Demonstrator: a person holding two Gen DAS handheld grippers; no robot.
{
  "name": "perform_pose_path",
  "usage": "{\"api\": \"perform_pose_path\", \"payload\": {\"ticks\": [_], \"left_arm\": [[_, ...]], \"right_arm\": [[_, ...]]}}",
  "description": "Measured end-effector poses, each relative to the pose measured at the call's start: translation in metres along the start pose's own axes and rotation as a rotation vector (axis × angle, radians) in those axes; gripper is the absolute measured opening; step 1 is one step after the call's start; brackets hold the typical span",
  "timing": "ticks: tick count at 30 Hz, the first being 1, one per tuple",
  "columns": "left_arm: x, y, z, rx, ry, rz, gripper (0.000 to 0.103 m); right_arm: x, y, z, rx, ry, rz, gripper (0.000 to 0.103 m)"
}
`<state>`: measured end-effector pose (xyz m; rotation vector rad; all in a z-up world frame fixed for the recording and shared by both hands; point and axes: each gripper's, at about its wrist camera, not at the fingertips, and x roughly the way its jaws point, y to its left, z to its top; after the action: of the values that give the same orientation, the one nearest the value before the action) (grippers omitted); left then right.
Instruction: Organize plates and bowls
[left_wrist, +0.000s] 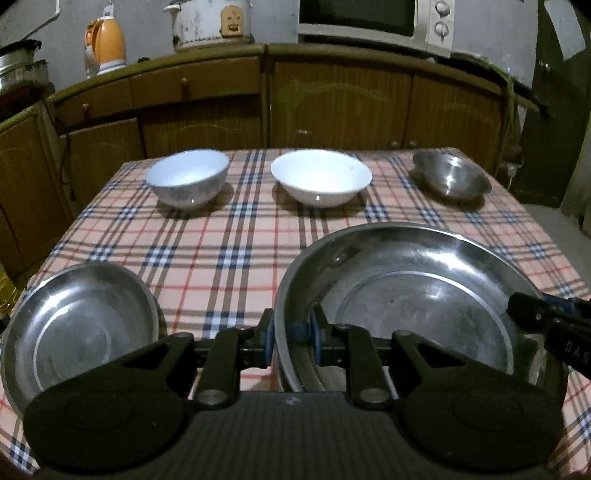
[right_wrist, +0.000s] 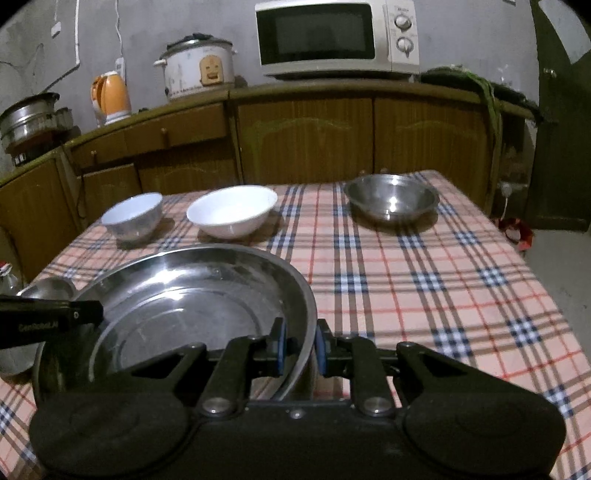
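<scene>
A large steel plate (left_wrist: 417, 295) (right_wrist: 192, 295) hangs low over the checked tablecloth, held from both sides. My left gripper (left_wrist: 291, 332) is shut on its left rim. My right gripper (right_wrist: 300, 343) is shut on its right rim, and its body also shows at the right edge of the left wrist view. A smaller steel plate (left_wrist: 77, 325) lies to the left on the cloth. Along the far side stand a pale blue bowl (left_wrist: 187, 177) (right_wrist: 133, 214), a white bowl (left_wrist: 320, 177) (right_wrist: 232, 212) and a steel bowl (left_wrist: 448, 177) (right_wrist: 391, 199).
The table (right_wrist: 424, 288) with the checked cloth ends close to wooden cabinets (right_wrist: 306, 136) behind. On the counter sit a microwave (right_wrist: 332, 37), a rice cooker (right_wrist: 197, 68), an orange kettle (right_wrist: 110, 94) and steel pots (right_wrist: 31, 118). A dark door (right_wrist: 561, 110) stands at right.
</scene>
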<state>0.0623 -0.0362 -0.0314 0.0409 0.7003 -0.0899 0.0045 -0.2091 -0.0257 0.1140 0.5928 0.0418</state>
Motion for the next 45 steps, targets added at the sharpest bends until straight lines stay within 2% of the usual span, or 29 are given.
{"api": "perform_pose_path", "payload": {"ticks": [21, 32, 37, 39, 40, 43, 45], "left_arm": [[0.029, 0.001, -0.02, 0.009, 0.03, 0.01, 0.022], [0.036, -0.004, -0.02, 0.019, 0.012, 0.032, 0.024], [0.036, -0.004, -0.021, 0.011, 0.012, 0.033, 0.029], [0.036, 0.0, -0.021, -0.003, 0.017, 0.036, 0.029], [0.035, 0.002, -0.021, -0.009, 0.018, 0.038, 0.031], [0.03, 0.005, -0.019, -0.012, 0.011, 0.041, 0.034], [0.026, 0.007, -0.019, -0.01, 0.001, 0.042, 0.037]], "right_arm": [[0.027, 0.0, -0.017, -0.011, 0.065, -0.009, 0.022], [0.033, 0.002, -0.014, -0.045, 0.056, -0.024, 0.024], [0.031, -0.001, -0.011, -0.047, 0.047, -0.038, 0.031], [0.027, -0.002, -0.009, -0.049, 0.038, -0.057, 0.044], [0.022, -0.003, -0.008, -0.053, 0.022, -0.06, 0.045], [0.007, -0.004, -0.006, -0.056, 0.008, 0.008, 0.045], [-0.01, -0.002, -0.009, -0.063, 0.002, 0.096, 0.045]]}}
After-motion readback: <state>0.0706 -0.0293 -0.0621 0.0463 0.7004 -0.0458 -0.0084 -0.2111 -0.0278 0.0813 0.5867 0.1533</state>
